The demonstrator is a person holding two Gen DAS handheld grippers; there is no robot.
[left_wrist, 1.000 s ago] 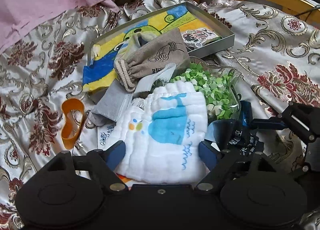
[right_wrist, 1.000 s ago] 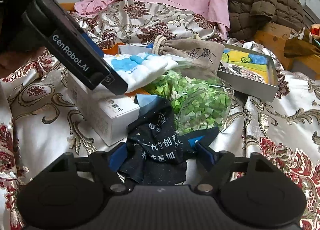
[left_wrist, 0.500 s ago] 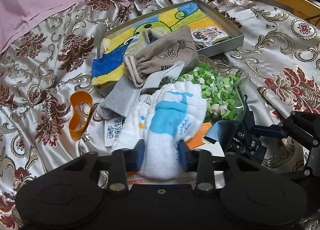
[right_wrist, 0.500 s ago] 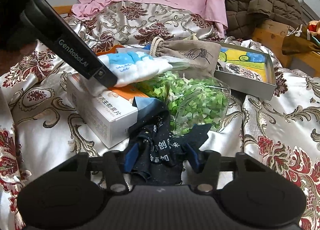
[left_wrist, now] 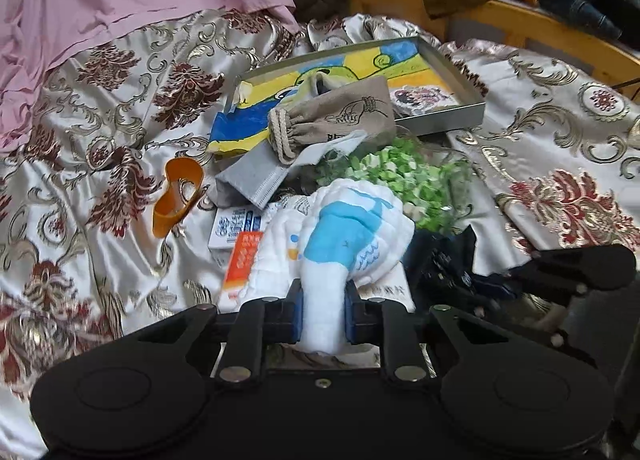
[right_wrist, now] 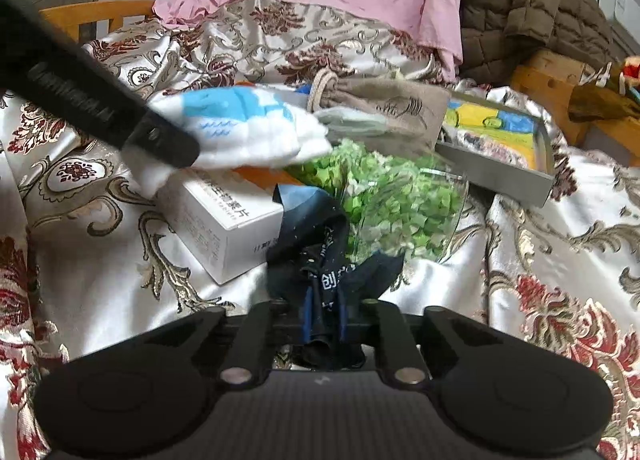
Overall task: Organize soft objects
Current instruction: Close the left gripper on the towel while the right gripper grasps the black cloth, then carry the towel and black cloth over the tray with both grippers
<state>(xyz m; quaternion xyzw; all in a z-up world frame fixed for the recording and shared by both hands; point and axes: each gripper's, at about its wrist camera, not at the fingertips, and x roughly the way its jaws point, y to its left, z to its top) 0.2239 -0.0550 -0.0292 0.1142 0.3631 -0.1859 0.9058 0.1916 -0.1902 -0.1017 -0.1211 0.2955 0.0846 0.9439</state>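
- The left gripper (left_wrist: 322, 310) is closing its jaws on a bunched white cloth with a blue print (left_wrist: 344, 232); the cloth fills the gap between the pads and rises above a white and orange box (left_wrist: 240, 256).
- The right gripper (right_wrist: 324, 320) has its jaws clamped on a dark navy cloth with white lettering (right_wrist: 326, 260), which lies on the floral satin bedspread (right_wrist: 560, 240) against a clear bag of green pieces (right_wrist: 392, 196).
- Only the left wrist view shows an orange plastic piece (left_wrist: 176, 196) and a grey folded mask (left_wrist: 252, 180).
- Both views show the drawstring pouch (left_wrist: 332, 116) overlapping the metal tray (left_wrist: 460, 112).
- The right wrist view shows the box's side face.
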